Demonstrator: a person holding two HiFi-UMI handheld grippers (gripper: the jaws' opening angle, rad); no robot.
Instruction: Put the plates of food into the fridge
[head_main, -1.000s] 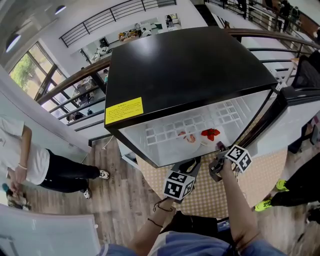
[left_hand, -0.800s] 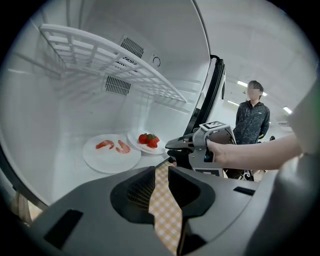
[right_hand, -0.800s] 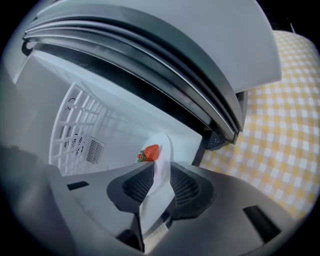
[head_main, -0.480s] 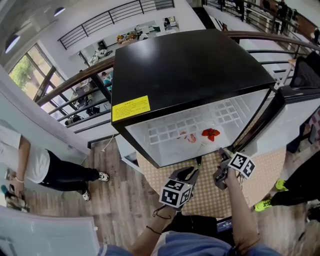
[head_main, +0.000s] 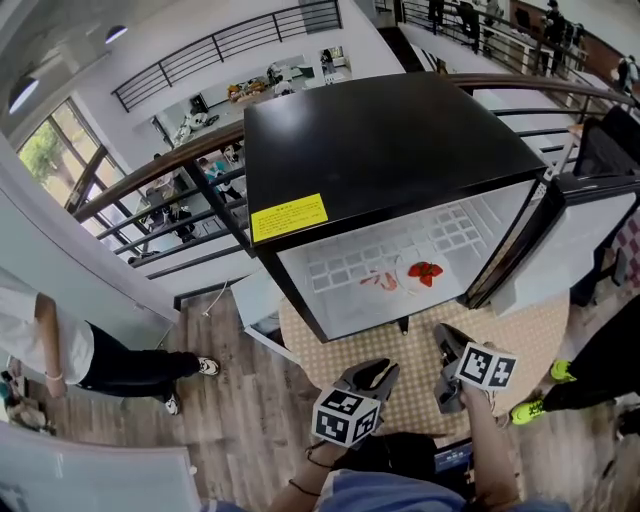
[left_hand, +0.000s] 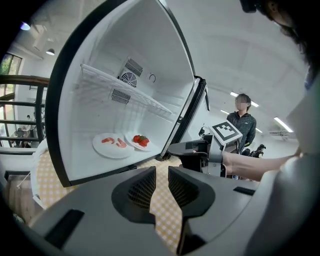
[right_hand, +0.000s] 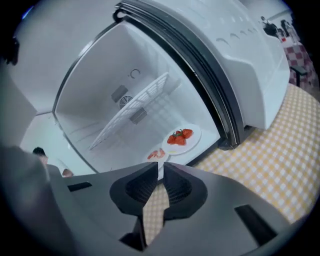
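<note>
Two white plates sit side by side on the floor of the open black fridge (head_main: 380, 150). One plate holds shrimp (head_main: 383, 281) (left_hand: 112, 145) (right_hand: 157, 154); the other holds strawberries (head_main: 425, 272) (left_hand: 141, 141) (right_hand: 181, 137). My left gripper (head_main: 374, 373) (left_hand: 161, 183) hangs over the checked tablecloth in front of the fridge, jaws slightly apart with nothing between them. My right gripper (head_main: 447, 343) (right_hand: 160, 181) is beside it to the right, jaws also a little apart and empty. It also shows in the left gripper view as the right gripper (left_hand: 186, 149).
The fridge door (head_main: 585, 215) stands open at the right. A wire shelf (left_hand: 120, 89) spans the fridge above the plates. A yellow-checked tablecloth (head_main: 525, 335) covers the table under the fridge. A person (left_hand: 242, 120) stands behind the door; another person (head_main: 60, 350) stands far left.
Both grippers have drawn back from the fridge opening toward me, and the right one has rolled. The two plates stay on the fridge floor.
</note>
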